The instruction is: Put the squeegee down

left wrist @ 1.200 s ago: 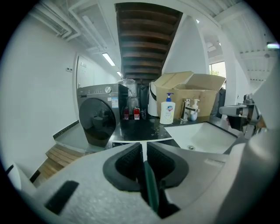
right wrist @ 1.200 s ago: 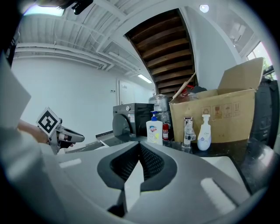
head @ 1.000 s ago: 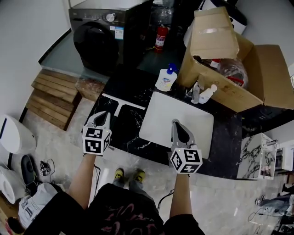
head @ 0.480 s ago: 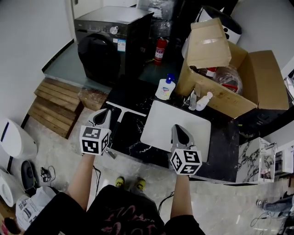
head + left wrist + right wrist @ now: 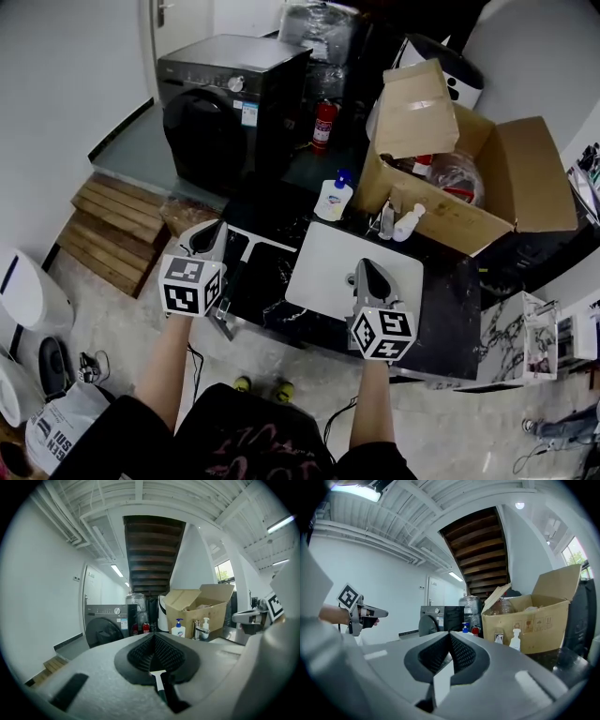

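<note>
The squeegee [image 5: 267,237] lies on the black counter [image 5: 450,291], its white blade across and its dark handle pointing toward the near edge. My left gripper [image 5: 216,227] hovers above its handle side, shut with nothing pinched. In the left gripper view the jaws [image 5: 153,637] meet at the tip, and the squeegee's white neck and green handle [image 5: 159,684] show below through the gap. My right gripper [image 5: 364,267] hangs over a white board [image 5: 328,258] and is shut too. The right gripper view [image 5: 449,634] shows that board [image 5: 440,681] beneath the jaws.
An open cardboard box [image 5: 469,187] fills the counter's far right, with a soap bottle [image 5: 333,199] and two small bottles [image 5: 398,223] in front of it. A dark washing machine [image 5: 225,103] and a fire extinguisher [image 5: 323,124] stand behind. Wooden steps [image 5: 108,234] lie at the left.
Both grippers have risen above the counter, the left one more. The squeegee and white board stay where they lay. The head view has pulled back and up.
</note>
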`<state>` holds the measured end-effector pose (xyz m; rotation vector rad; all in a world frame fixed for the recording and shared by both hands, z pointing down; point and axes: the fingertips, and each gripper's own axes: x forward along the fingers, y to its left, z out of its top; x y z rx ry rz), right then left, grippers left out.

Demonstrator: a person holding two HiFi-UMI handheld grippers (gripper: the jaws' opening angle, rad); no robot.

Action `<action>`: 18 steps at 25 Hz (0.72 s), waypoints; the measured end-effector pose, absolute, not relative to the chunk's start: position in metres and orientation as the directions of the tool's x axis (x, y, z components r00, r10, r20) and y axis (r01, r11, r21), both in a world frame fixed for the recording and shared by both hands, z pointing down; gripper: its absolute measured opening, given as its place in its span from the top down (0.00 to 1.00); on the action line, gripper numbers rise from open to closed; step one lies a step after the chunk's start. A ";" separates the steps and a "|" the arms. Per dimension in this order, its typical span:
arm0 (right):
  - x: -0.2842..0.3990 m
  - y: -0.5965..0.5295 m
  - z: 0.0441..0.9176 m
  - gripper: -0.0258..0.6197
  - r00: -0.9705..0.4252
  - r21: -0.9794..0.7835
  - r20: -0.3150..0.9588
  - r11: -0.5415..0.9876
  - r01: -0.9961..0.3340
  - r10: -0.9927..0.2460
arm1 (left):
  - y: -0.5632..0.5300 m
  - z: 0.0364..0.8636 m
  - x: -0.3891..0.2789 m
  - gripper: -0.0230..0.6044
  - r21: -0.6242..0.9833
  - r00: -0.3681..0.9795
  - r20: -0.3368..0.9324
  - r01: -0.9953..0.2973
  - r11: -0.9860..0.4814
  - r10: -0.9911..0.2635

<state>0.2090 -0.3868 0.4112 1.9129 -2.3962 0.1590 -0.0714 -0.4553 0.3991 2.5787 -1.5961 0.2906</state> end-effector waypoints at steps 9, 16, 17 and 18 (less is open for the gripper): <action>0.220 -0.386 0.392 0.95 -0.200 -0.021 0.083 0.199 -0.980 -0.976 | -0.453 0.373 -0.067 0.96 -0.042 0.449 0.167 -0.886 -0.461 -0.878; 0.220 -0.391 0.384 0.95 -0.196 -0.004 0.074 0.196 -0.981 -0.978 | -0.456 0.365 -0.071 0.96 -0.040 0.452 0.146 -0.886 -0.462 -0.880; 0.221 -0.391 0.383 0.95 -0.195 -0.003 0.072 0.195 -0.981 -0.978 | -0.456 0.365 -0.071 0.96 -0.041 0.452 0.146 -0.886 -0.462 -0.880; 0.221 -0.392 0.382 0.95 -0.193 -0.002 0.072 0.194 -0.981 -0.978 | -0.456 0.364 -0.072 0.96 -0.042 0.453 0.146 -0.885 -0.463 -0.879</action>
